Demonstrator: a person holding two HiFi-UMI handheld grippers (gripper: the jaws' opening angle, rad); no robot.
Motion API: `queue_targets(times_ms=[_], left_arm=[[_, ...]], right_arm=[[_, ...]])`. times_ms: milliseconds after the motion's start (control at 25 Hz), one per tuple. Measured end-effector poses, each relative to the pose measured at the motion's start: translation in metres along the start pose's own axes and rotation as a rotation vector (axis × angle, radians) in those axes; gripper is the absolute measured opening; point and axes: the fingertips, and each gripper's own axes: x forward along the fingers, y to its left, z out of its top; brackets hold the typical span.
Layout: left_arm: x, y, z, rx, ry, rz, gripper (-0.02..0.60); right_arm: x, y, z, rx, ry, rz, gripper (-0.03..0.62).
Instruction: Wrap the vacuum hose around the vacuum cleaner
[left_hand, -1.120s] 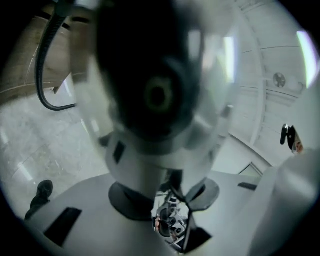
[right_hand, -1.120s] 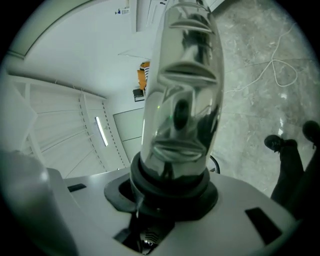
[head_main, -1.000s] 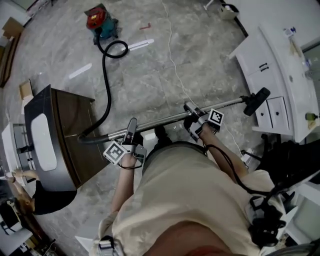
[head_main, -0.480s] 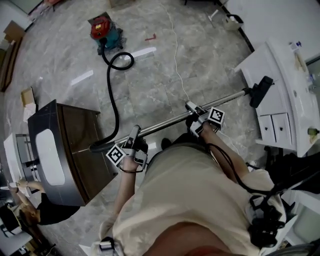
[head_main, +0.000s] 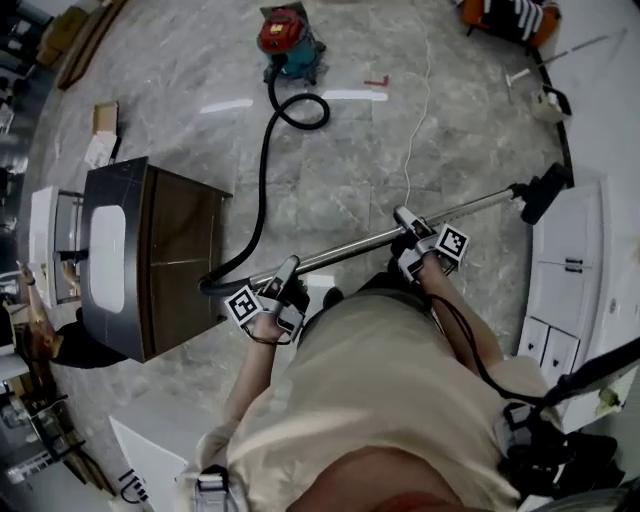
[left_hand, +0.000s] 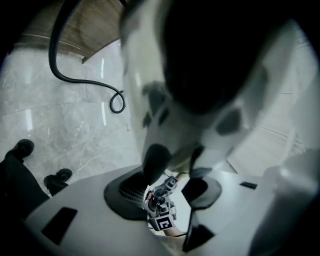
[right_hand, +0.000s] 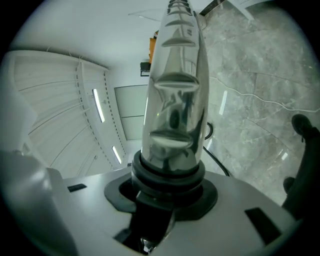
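Head view is showing the chrome wand (head_main: 350, 250) lying crosswise, the right gripper (head_main: 406, 222) clamping its middle, the left gripper (head_main: 289, 270), fingers just easing wider, gripping its hose end, while the black hose (head_main: 263, 180) is trailing forward across the floor (head_main: 480, 110) to the red vacuum cleaner (head_main: 285, 40) well ahead.
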Motion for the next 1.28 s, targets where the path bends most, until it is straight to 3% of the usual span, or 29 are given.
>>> queue_targets(times_ms=[200, 360, 520, 800, 1080, 1280], left_arm=[[0.052, -0.015, -0.015, 0.025, -0.078, -0.015, 0.164], [0.088, -0.027, -0.016, 0.063, -0.091, -0.032, 0.164], [0.103, -0.029, -0.018, 0.105, -0.059, 0.007, 0.165], [0.124, -0.01, -0.011, 0.058, 0.031, 0.104, 0.191], [0.165, -0.014, 0.035, 0.028, 0.044, 0.112, 0.198], [0.182, -0.026, 0.05, 0.086, 0.191, 0.109, 0.197]], right_arm=[[0.023, 0.023, 0.059, -0.04, 0.094, 0.039, 0.147], [0.041, 0.041, 0.099, -0.093, 0.125, 0.066, 0.149], [0.061, 0.048, 0.126, -0.132, 0.151, 0.034, 0.149], [0.121, 0.047, 0.155, -0.155, 0.099, -0.03, 0.143], [0.18, 0.066, 0.182, -0.163, 0.03, -0.104, 0.141], [0.218, 0.065, 0.203, -0.132, -0.044, -0.154, 0.137]])
